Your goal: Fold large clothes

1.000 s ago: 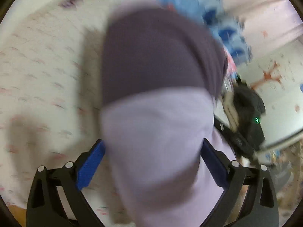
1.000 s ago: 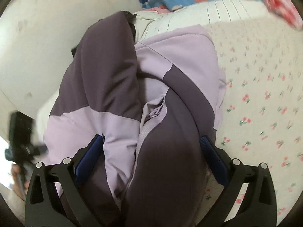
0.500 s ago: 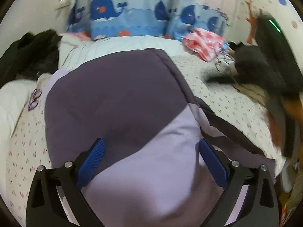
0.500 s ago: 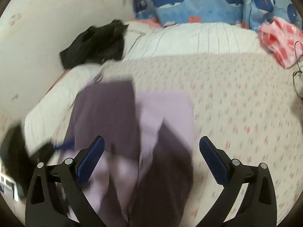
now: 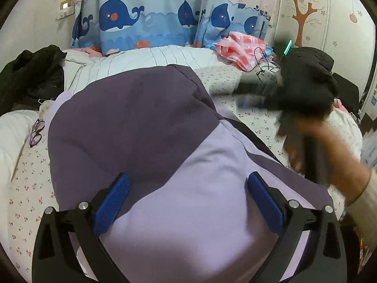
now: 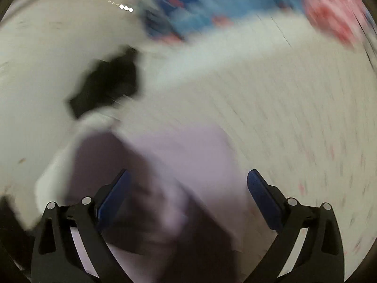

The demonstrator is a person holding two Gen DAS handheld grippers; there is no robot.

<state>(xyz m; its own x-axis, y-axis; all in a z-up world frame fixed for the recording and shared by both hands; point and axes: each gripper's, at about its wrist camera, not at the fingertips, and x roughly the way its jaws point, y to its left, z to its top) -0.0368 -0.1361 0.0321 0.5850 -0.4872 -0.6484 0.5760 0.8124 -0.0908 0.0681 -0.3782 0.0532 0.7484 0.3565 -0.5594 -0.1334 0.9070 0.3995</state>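
A large jacket in dark purple and light lilac [image 5: 146,141] lies bunched on the flowered bed sheet [image 5: 28,184]. My left gripper [image 5: 186,200] is open, its blue pads spread wide, with the jacket's lilac part lying between them. In the blurred right wrist view the same jacket [image 6: 165,176] lies below my right gripper [image 6: 186,198], which is open with its pads apart over the cloth. The right gripper and the hand holding it also show in the left wrist view [image 5: 304,94], above the bed to the right.
A black garment [image 5: 30,75] lies at the bed's left edge, with purple glasses [image 5: 36,133] near it. A striped quilt [image 5: 141,59], a pink-checked cloth [image 5: 240,49] and black cables [image 5: 261,68] lie at the head. Whale curtains [image 5: 146,21] hang behind.
The left view has swung up and steadied over the jacket on the bed. The right gripper has pulled back from the jacket and is moving fast, its view blurred.
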